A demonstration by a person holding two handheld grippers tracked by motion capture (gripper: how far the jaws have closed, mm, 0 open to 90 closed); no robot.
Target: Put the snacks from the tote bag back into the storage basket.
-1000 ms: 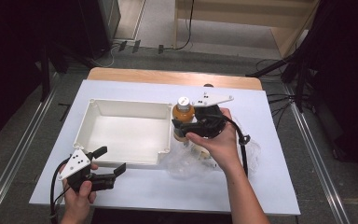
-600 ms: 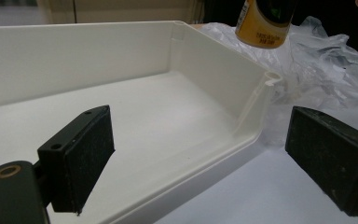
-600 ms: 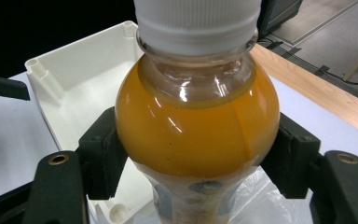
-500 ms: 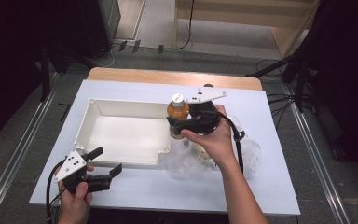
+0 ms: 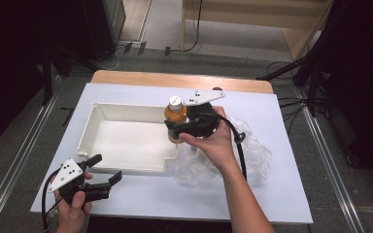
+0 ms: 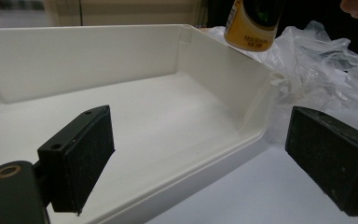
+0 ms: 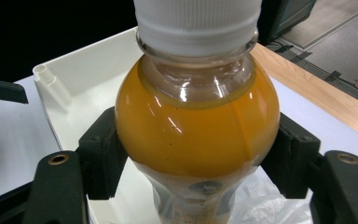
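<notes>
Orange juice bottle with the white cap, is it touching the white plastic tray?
Apart. The left gripper view shows the orange juice bottle hanging above the white plastic tray's rim.

A wooden tabletop (image 5: 126, 77) carries the scene, its bare brown edge showing along the far side. A large white sheet (image 5: 281, 194) covers nearly all of it, reaching to the near edge. On this sheet, left of centre, rests a shallow white tray (image 5: 90, 133) with upright walls and a notch cut out of its near right corner. Just beside the tray's right wall lies a crumpled clear plastic bag (image 5: 257, 155), spreading toward the right side of the sheet and touching the tray's notched corner.
</notes>
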